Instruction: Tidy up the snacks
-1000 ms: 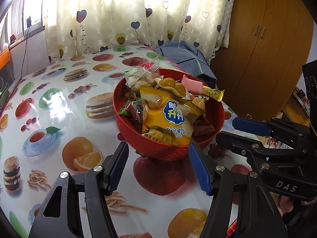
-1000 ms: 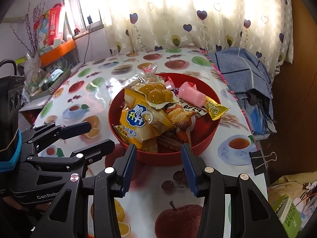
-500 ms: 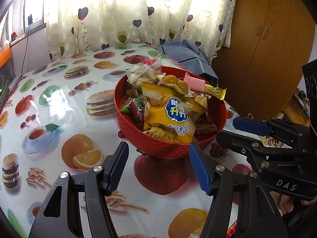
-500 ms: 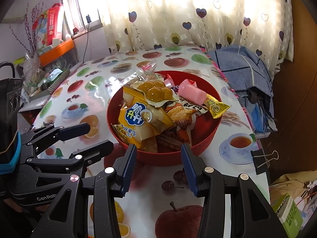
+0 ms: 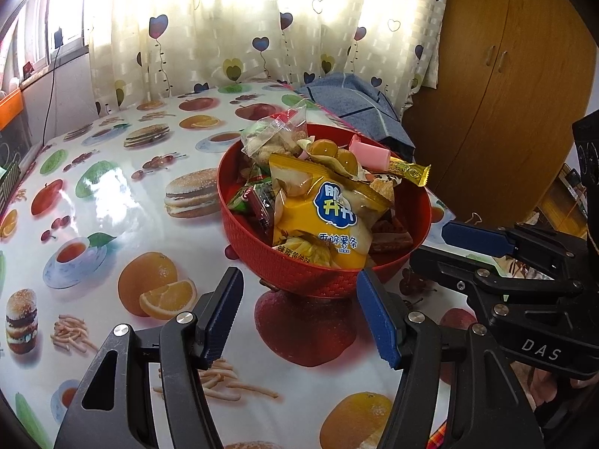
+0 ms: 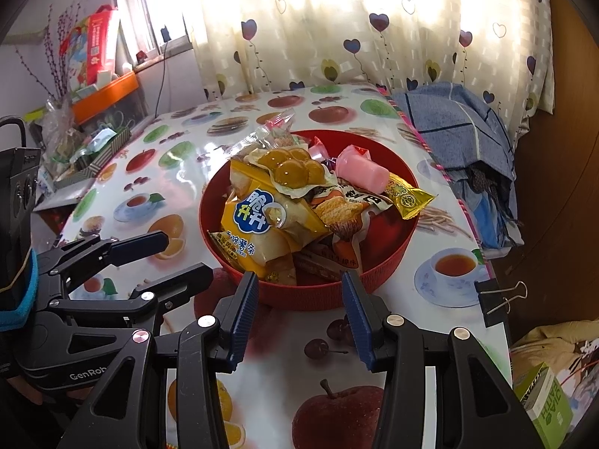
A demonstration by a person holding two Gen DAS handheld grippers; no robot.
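A red bowl (image 5: 299,273) (image 6: 393,262) stands on the fruit-print table, heaped with snacks. On top lie a yellow chip bag (image 5: 322,220) (image 6: 258,224), a clear pack of round yellow sweets (image 6: 294,170), a pink packet (image 6: 361,174), a gold wrapper (image 6: 410,196) and a clear bag of nuts (image 5: 273,138). My left gripper (image 5: 299,275) (image 6: 187,254) hovers open just short of the bowl's near wall. My right gripper (image 6: 299,277) (image 5: 430,241) is open beside it, also short of the bowl. Neither holds anything.
A blue checked cloth (image 6: 456,127) lies off the table's far right corner. A wooden wardrobe (image 5: 505,93) stands to the right. A binder clip (image 6: 498,297) grips the table's right edge. A green box (image 6: 546,400) sits lower right. Clutter (image 6: 93,142) lies far left.
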